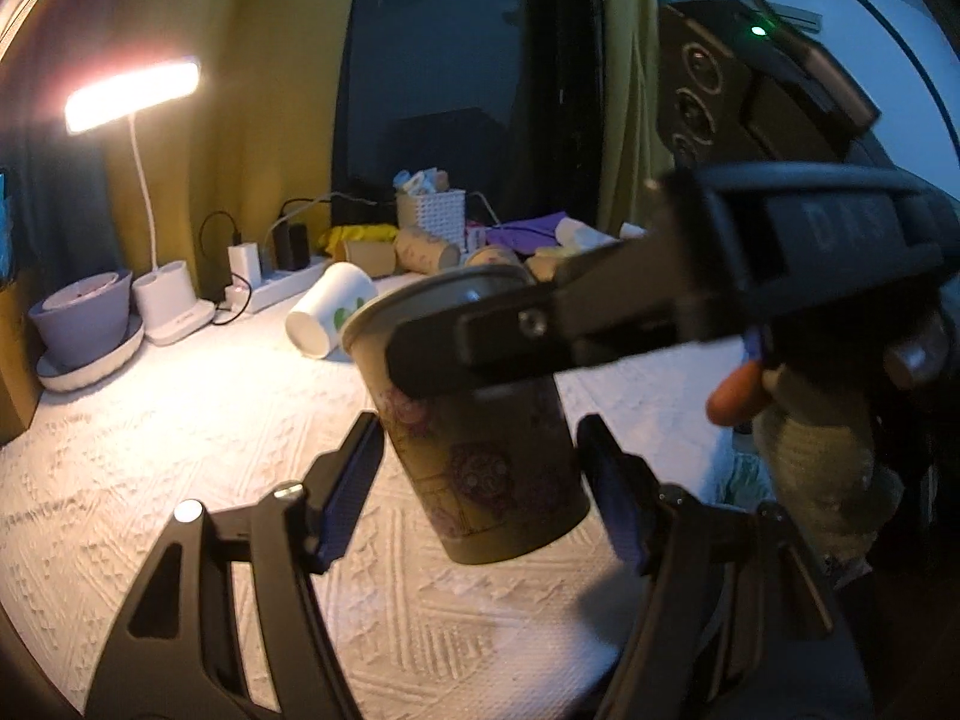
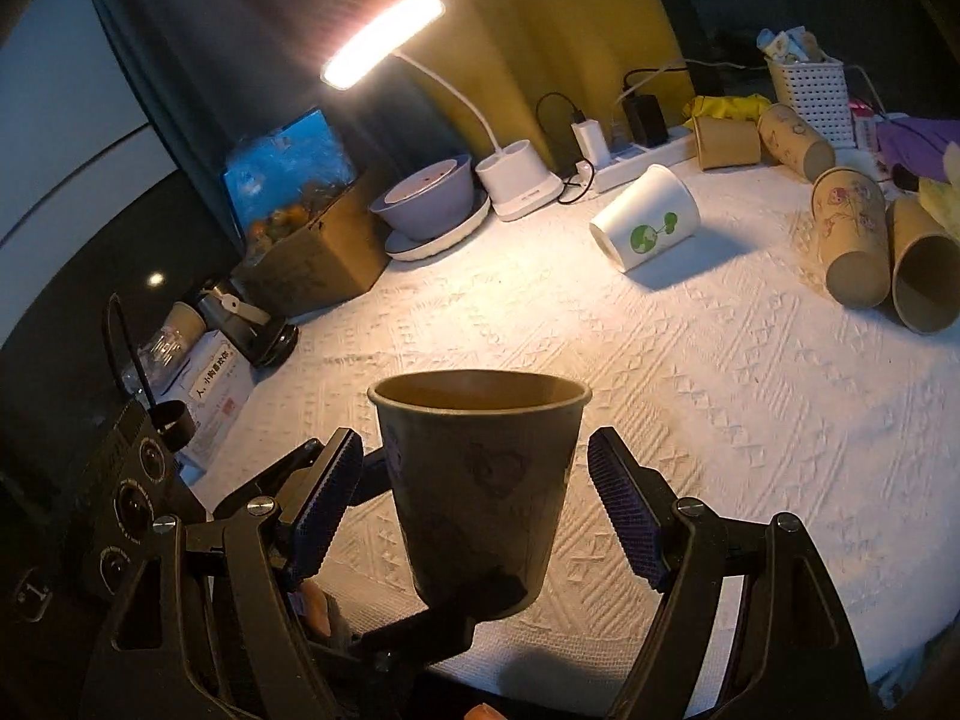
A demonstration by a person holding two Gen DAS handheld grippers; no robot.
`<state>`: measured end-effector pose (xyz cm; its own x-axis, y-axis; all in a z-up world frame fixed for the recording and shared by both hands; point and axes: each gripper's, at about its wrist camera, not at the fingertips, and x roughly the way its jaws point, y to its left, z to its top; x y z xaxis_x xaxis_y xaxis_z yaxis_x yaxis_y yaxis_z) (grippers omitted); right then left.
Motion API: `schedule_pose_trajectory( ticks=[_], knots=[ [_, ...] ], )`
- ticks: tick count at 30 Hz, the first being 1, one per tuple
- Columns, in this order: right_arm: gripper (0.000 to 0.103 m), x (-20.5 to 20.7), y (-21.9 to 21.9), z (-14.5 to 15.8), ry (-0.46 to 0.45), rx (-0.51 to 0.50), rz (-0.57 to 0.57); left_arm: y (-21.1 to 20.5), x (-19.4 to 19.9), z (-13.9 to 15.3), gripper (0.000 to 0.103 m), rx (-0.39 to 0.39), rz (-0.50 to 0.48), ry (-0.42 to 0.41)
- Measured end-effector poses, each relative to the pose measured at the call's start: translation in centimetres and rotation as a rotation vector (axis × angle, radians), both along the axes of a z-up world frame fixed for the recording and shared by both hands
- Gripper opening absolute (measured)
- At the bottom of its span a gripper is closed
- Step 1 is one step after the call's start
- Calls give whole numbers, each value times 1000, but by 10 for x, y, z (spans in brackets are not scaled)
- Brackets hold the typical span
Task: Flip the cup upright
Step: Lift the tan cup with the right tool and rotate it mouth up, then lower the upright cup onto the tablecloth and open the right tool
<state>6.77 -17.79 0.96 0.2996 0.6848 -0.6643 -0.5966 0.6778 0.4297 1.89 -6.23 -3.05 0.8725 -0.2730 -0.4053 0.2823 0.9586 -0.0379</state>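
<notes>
A brown paper cup with a flower print is mouth up and slightly tilted, just above the white cloth. In the left wrist view the right gripper's fingers reach in from the right and straddle its upper part. My left gripper is open, its pads either side of the cup without touching. In the right wrist view the same cup sits between my right gripper's open pads, with gaps on both sides. The left gripper's finger lies under the cup's base. I cannot tell what supports the cup.
A white cup with a green logo lies on its side mid-table. Several brown cups lie at the right. A lit desk lamp, a purple bowl, a power strip and a white basket line the back edge.
</notes>
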Motion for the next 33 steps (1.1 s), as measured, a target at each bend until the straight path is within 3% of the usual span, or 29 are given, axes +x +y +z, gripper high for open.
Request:
schedule_pose_trajectory(
  ticks=[11,15,22,33],
  knots=[
    [79,5,-2,-5,30,18,20,-7,-8,1,68,31,-31,-35],
    [71,8,-3,-8,48,29,25,-11,-13,1,68,44,-41,-50],
    [68,7,-5,-6,39,28,36,-10,-13,2,69,50,-37,-52],
    [68,12,-7,-7,33,22,3,-11,-6,-4,70,76,-30,16]
  ],
)
